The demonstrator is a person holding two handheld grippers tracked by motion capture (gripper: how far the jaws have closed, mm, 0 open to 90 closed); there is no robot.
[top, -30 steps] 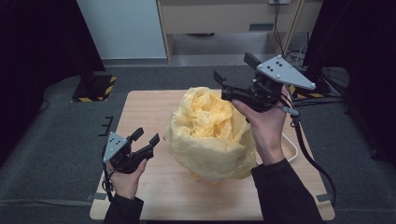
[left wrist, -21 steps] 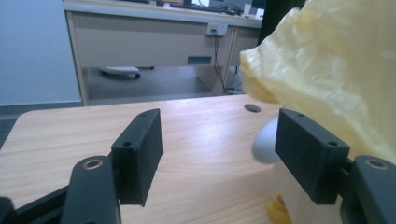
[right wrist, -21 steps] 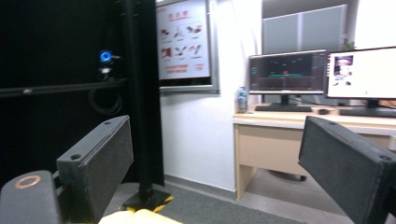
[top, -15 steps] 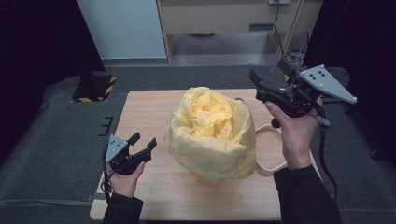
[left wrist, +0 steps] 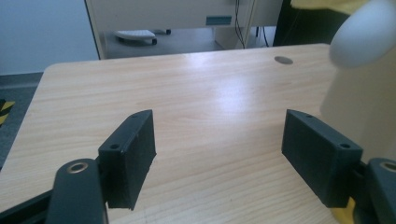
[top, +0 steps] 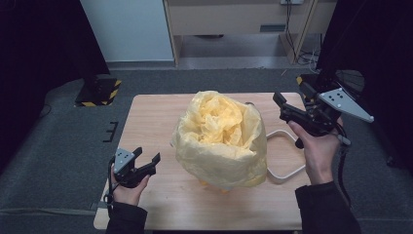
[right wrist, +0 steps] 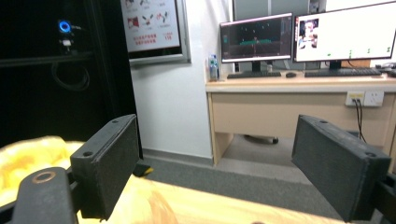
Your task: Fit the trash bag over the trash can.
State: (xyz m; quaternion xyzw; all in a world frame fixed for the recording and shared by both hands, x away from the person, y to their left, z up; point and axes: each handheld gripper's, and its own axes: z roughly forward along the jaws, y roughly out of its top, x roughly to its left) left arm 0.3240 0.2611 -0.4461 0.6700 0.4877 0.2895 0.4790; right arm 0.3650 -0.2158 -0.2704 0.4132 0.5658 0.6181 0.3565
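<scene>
Pulling away from the yellow bag [top: 221, 141] over the last second: right gripper [top: 292, 103] now hanging raised off the bag's right side, out past the counter [top: 146, 122] edge, where a second ago it was sitting at the bag's rim. Left gripper [top: 146, 162] barely shifting, resting low just left of the bag. Both sets of fingers spreading wide and holding nothing, with bare wood showing between the left pair [left wrist: 130, 154] and only the far room between the right pair [right wrist: 105, 163]. Bag standing at the counter's middle, long axis roughly upright and leaning slightly back, mouth gaping upward with crumpled film bunched inside; white loop [top: 282, 156] lying just right of the bag. Judging this as a pause between grips while opening or arranging the bag. Next move probably calling for bringing the right fingers back down to the rim and pinching thin film only, while steadying the bag's left flank against tipping.
</scene>
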